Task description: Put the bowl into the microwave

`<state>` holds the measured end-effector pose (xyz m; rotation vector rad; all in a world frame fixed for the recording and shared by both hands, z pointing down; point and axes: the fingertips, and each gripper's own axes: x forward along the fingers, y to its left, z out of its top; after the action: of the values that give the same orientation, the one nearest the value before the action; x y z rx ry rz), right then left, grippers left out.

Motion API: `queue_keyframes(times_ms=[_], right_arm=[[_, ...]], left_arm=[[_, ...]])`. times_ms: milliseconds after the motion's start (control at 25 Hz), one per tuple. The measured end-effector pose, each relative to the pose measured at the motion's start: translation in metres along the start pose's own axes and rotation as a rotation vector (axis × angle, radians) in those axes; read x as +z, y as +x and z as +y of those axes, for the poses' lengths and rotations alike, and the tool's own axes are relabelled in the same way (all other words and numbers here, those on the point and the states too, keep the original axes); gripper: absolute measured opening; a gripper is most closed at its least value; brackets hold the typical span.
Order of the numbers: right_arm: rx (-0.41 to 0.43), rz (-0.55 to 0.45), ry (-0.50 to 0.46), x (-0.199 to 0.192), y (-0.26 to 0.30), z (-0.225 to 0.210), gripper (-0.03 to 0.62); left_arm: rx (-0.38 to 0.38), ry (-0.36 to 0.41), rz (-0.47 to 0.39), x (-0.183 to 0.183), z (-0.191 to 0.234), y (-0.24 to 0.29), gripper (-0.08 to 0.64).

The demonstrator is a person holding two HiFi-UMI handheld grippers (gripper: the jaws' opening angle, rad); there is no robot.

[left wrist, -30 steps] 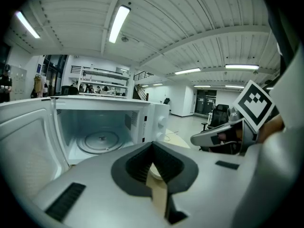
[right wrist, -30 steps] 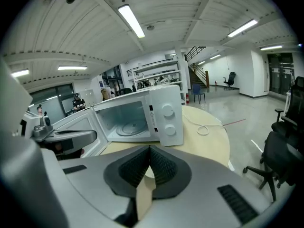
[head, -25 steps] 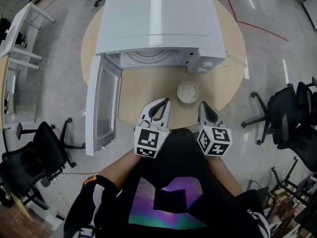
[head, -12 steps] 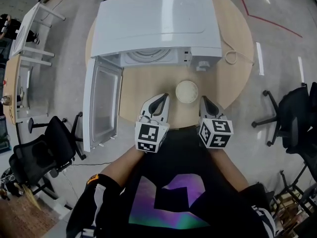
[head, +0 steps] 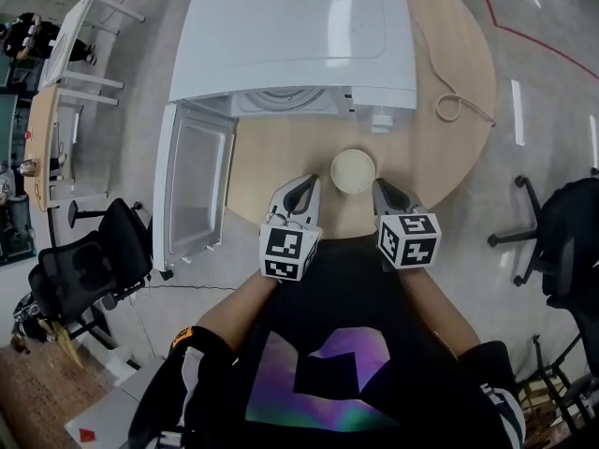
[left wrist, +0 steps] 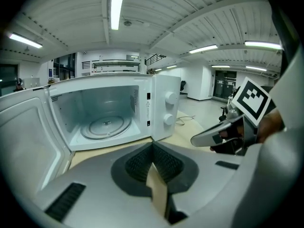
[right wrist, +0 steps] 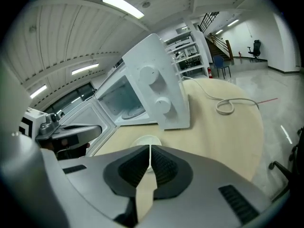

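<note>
head view shows the bowl on the table, before the open microwave, between my left gripper and right gripper, both clenched empty. i should part the right jaws and pinch the rim squarely.

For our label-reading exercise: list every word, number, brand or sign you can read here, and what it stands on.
None can be read.
Small print on the microwave front panel: too small to read.
Markers on the left gripper and right gripper: square patterns only, no words.
</note>
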<state>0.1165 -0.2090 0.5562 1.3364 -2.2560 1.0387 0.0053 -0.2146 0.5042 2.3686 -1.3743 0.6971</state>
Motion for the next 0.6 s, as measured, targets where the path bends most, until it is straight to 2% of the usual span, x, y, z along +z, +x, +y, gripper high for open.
queue_keyframes(times_ms=[240,480,600], right_arm=[[0.054,0.041,0.031,-0.010,0.011,-0.004,0.017],[0.086,0.052,0.113,-0.017,0.022,-0.007,0.019],[0.097,0.049,0.173,-0.018,0.027,-0.009,0.069]], left_arm=[[0.010,-0.005,0.039,-0.013,0.000,0.011,0.046],[0.002,0.014,0.064,-0.016,0.005,0.022,0.046],[-0.006,0.017,0.076,-0.019,0.007,0.025,0.046]])
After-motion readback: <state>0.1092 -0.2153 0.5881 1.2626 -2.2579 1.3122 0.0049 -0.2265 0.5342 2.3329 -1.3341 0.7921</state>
